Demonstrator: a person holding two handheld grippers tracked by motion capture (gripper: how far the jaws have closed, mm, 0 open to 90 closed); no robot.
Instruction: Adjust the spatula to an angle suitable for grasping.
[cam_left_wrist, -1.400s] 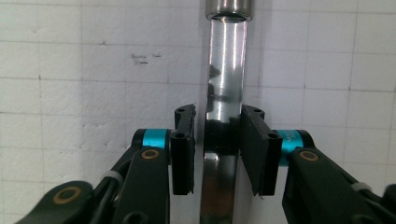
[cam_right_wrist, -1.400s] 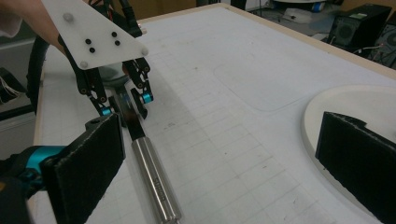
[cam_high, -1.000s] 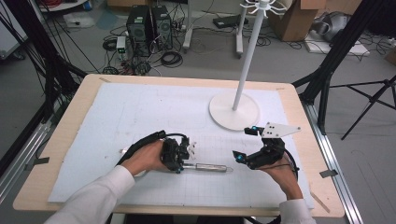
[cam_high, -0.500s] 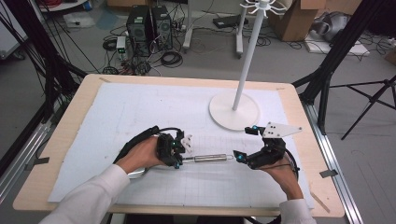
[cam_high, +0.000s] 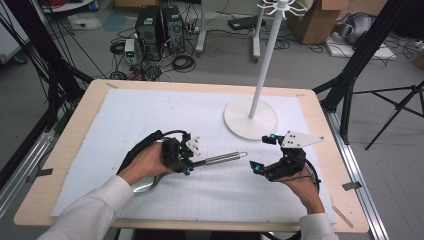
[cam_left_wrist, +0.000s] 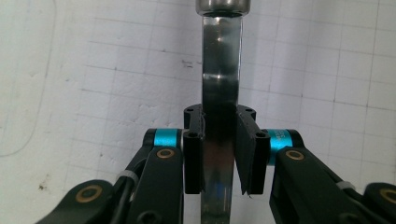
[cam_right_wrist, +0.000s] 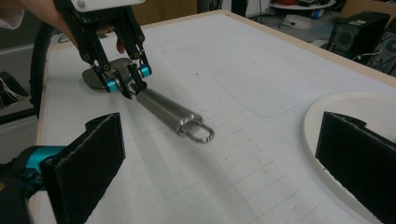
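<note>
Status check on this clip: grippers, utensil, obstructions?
Left gripper shut on the metal utensil at its flat shank. Right gripper open, empty. Handle's hanging loop points toward it. White stand off to the side.

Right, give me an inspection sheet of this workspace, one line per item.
Surface: wooden table under a white gridded mat.
Job's things: metal utensil with a hanging loop at the handle end, lifted at a slant; its broad end sits by the left hand.
Clutter: white stand with a round base and a tall pole, at the far right of the mat.
Grippers: left gripper shut on the utensil's flat shank; right gripper open, holding nothing, facing the loop.
Cables: a black cable loops from each gripper; more lie on the floor beyond.
Surroundings: computer tower, cardboard boxes, black tripod legs.
</note>
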